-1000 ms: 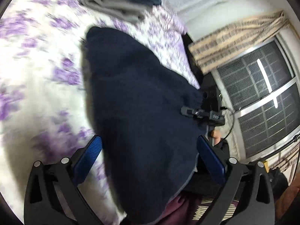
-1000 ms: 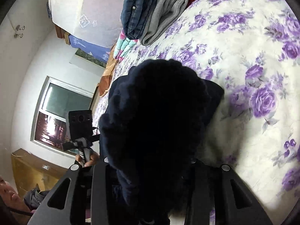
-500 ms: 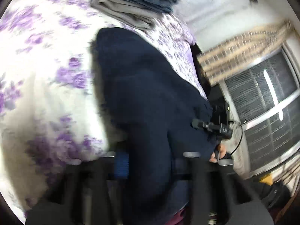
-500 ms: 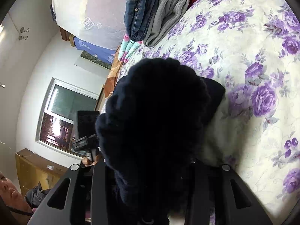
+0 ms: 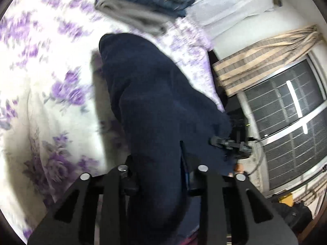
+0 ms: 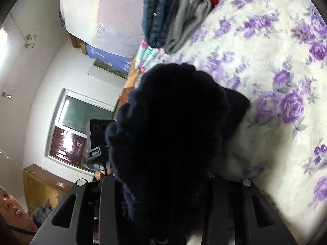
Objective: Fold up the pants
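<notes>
The dark navy fleece pants (image 5: 155, 106) lie on the white bedspread with purple flowers (image 5: 47, 102) and run away from me. My left gripper (image 5: 161, 173) is shut on their near edge, the cloth bunched between the jaws. In the right wrist view the same pants (image 6: 169, 126) rise in a thick dark bundle that fills the middle. My right gripper (image 6: 163, 185) is shut on that bundle and holds it off the bedspread (image 6: 286, 81). The fingertips of both grippers are hidden by cloth.
A stack of folded clothes, jeans on grey cloth (image 5: 147, 2), sits at the far end of the bed; it also shows in the right wrist view (image 6: 175, 14). A window with curtain (image 5: 286, 112) is to the right. A person's face (image 6: 10, 206) shows at the lower left.
My left gripper was open with blue pads either side of the pants a second ago; it has closed on the near edge. The right gripper kept its hold and lifted slightly.
</notes>
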The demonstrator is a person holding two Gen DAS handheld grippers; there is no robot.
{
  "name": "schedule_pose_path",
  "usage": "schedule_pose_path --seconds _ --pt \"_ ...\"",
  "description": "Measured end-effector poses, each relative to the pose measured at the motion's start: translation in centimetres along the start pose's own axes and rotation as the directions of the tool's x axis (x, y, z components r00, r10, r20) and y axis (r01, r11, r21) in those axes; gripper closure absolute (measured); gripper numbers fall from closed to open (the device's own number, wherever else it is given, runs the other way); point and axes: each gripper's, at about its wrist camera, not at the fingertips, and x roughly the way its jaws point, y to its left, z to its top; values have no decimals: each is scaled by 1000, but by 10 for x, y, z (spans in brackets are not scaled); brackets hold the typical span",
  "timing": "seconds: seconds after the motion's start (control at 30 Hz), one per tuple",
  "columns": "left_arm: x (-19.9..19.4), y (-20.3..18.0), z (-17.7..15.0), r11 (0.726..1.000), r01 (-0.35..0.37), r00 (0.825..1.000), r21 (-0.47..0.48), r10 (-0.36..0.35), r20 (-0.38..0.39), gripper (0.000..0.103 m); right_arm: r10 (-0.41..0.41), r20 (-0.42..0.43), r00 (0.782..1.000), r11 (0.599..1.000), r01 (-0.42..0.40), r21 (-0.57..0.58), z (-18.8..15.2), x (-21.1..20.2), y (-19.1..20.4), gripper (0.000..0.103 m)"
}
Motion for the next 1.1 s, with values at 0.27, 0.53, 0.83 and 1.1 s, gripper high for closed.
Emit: schedule_pose_path --seconds 0.27,0.53,0.83,1.1 --pt "-32 -43 7 998 -2 996 63 -4 89 77 14 17 1000 990 -12 -140 22 -20 62 64" --pt "-49 -81 120 991 -69 976 115 43 216 77 -146 68 987 924 161 -348 158 -10 151 64" --pt "-38 -52 316 988 -148 923 34 126 363 65 -443 318 838 672 546 -500 355 70 200 52" --pt "13 33 346 988 -91 959 -126 121 256 16 -591 474 652 570 754 -327 382 92 116 15"
